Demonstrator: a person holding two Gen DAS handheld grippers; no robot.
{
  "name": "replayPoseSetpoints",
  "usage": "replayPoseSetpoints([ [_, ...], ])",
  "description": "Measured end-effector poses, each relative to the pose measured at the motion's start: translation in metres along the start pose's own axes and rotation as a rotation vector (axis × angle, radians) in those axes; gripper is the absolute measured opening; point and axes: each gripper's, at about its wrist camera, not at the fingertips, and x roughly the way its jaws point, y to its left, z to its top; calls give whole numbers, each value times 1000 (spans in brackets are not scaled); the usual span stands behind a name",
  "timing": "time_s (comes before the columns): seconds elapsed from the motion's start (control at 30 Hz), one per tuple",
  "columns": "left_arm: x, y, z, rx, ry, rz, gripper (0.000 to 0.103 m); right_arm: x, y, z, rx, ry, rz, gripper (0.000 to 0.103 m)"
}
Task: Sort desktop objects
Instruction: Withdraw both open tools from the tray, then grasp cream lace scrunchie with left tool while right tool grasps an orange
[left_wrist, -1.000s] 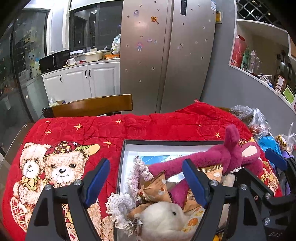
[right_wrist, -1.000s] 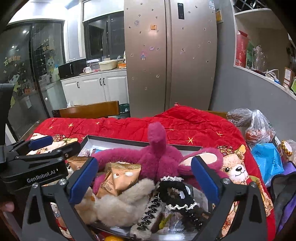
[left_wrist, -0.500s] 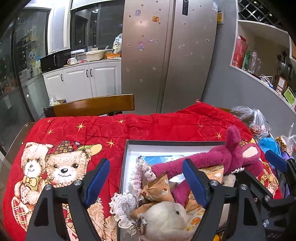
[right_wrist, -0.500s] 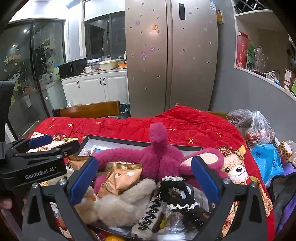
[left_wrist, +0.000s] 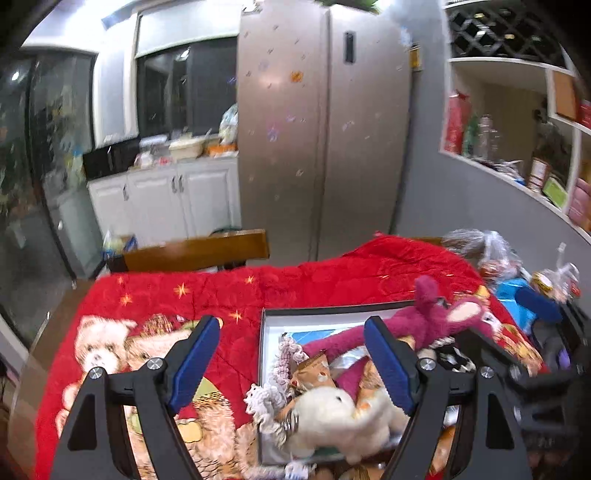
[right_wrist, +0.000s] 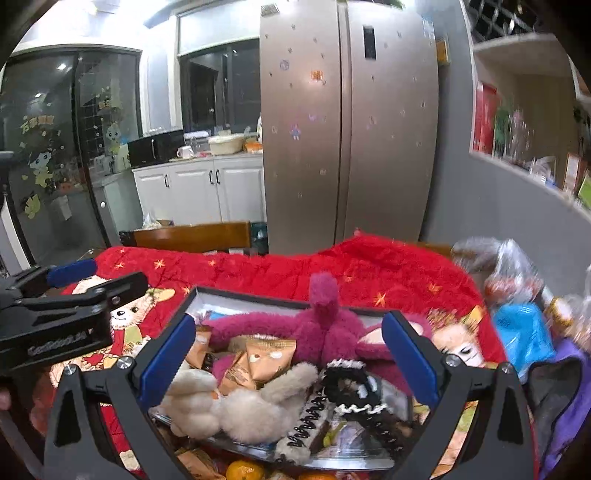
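Note:
A dark-rimmed box (left_wrist: 325, 311) (right_wrist: 236, 295) sits on a red bear-print blanket (left_wrist: 207, 295) and is piled with things. A magenta plush toy (left_wrist: 424, 321) (right_wrist: 325, 328) lies across it. A white plush toy (left_wrist: 332, 413) (right_wrist: 243, 406), tan snack packets (right_wrist: 269, 356), a black scrunchie (right_wrist: 349, 384), a hair claw clip (right_wrist: 308, 424) and a white crochet rope (left_wrist: 284, 358) lie inside. My left gripper (left_wrist: 291, 362) is open and empty above the box's left edge. My right gripper (right_wrist: 288, 354) is open and empty above the box.
A wooden chair back (left_wrist: 195, 253) stands behind the table. Plastic bags (right_wrist: 509, 273) and a blue packet (right_wrist: 521, 336) lie at the right edge. Oranges (right_wrist: 243, 470) sit in front of the box. A fridge (left_wrist: 325, 147) and cabinets are behind.
Both grippers have risen and tilted back, so the box sits lower in each view. Both stay open and empty. The objects have not moved.

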Motion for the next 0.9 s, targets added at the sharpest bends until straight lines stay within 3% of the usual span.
replayPoseSetpoints([
  [0.23,-90,6,-14,1,-69,-87,83,-78,-5,-3,31,-73,8,103],
  [0.4,-137,10,-73,-13,-73,-57,83,-136,-4,-49,61,-107,13,103],
  [0.5,-146,10,-116,13,-22,-84,84,-158,1,-96,53,-100,-16,103],
  [0.57,-148,13,-151,-5,-5,-58,84,-165,4,-125,41,-90,-17,103],
  [0.63,-144,13,-178,-23,16,-87,84,-163,6,-149,34,-36,14,103],
  [0.77,-133,12,-194,-56,37,-116,84,-158,7,-169,23,-2,31,103],
  [0.9,-120,4,-188,-17,32,-102,84,-142,3,-172,22,8,55,103],
])
